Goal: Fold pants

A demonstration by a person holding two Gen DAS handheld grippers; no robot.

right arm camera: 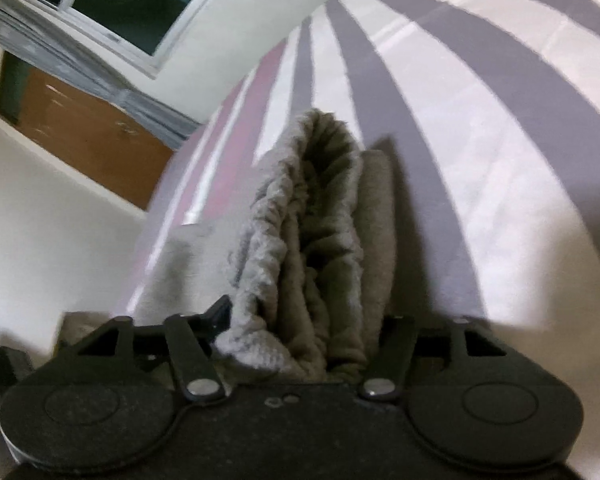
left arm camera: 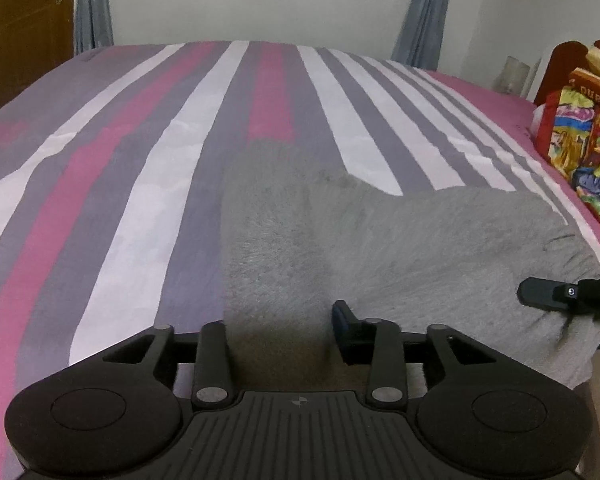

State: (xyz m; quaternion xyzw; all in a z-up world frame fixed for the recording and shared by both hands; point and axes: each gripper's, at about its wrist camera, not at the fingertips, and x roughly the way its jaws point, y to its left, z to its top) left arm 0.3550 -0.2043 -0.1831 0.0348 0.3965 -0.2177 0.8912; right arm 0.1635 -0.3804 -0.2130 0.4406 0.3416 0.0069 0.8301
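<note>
Fuzzy grey pants lie on the striped bed, one leg reaching away up the middle, the other spreading right. My left gripper sits at the near edge of the pants with the cloth between its jaws; the left finger is buried under the cloth, so its hold is unclear. My right gripper is shut on the bunched elastic waistband of the pants, lifting it off the bed. It shows in the left wrist view at the far right, on the waistband edge.
The bed cover has pink, grey and white stripes. A colourful printed bag stands at the bed's right edge. White wall, curtains and a wooden door lie beyond the bed. A window shows in the right wrist view.
</note>
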